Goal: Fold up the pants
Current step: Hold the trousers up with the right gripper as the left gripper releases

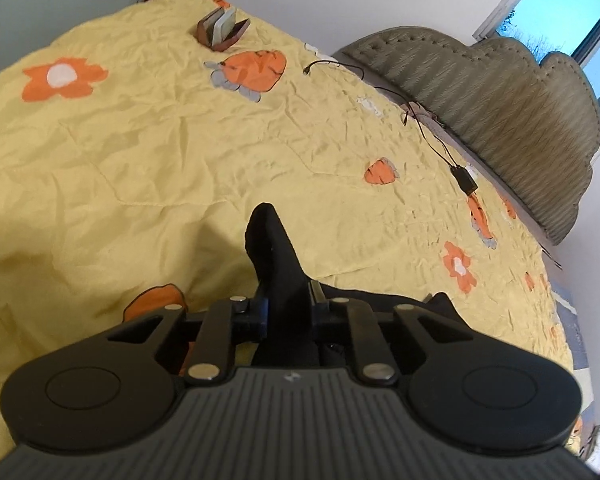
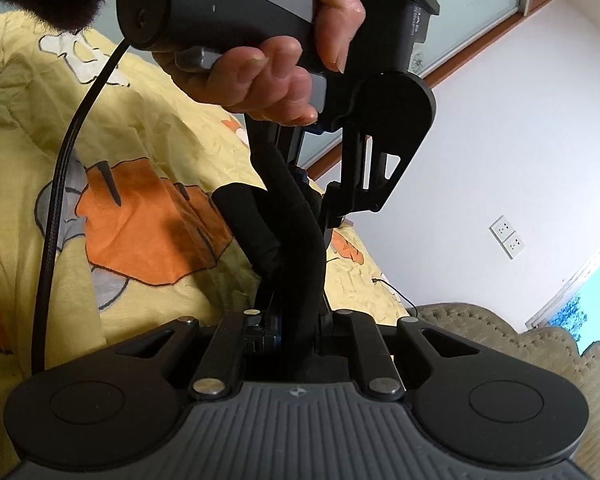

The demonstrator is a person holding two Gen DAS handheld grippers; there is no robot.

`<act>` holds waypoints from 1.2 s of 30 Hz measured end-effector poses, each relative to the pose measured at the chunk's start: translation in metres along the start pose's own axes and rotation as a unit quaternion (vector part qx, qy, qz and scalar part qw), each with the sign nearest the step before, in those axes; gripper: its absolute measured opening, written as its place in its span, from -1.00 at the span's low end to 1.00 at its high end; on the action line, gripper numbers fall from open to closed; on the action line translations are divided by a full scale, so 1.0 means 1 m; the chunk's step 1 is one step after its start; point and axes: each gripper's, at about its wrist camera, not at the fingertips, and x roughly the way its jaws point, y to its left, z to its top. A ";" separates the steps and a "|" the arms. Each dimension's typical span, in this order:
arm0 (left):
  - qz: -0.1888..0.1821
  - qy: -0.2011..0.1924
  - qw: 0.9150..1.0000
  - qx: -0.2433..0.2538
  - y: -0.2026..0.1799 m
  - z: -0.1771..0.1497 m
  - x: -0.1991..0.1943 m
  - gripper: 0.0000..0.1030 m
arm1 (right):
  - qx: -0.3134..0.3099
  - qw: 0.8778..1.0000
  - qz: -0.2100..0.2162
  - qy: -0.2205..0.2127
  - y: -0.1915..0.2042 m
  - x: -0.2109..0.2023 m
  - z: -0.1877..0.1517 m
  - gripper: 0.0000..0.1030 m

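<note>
The pants are black cloth. In the left wrist view my left gripper is shut on a bunched edge of the pants, which sticks up between the jaws above the yellow bedspread. More black cloth hangs to the right behind the gripper. In the right wrist view my right gripper is shut on a thick roll of the pants. The left gripper, held by a hand, grips the same cloth just above it.
The bed has a yellow quilt with orange flowers and carrots. A brown case with cards lies at its far side. A black cable with an adapter runs along the grey upholstered headboard. A window and white wall stand beyond.
</note>
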 end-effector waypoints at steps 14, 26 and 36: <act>-0.016 -0.019 0.995 0.092 -0.113 0.000 -0.007 -0.77 | 0.055 0.997 -0.062 0.010 -0.039 -0.037 -0.019 -0.74; -0.038 0.000 0.985 0.167 -0.212 -0.022 0.011 -0.77 | 0.123 0.986 -0.109 0.033 -0.070 -0.058 -0.051 -0.74; -0.073 0.047 0.970 0.227 -0.298 -0.060 0.053 -0.78 | 0.200 0.966 -0.149 0.074 -0.103 -0.076 -0.089 -0.74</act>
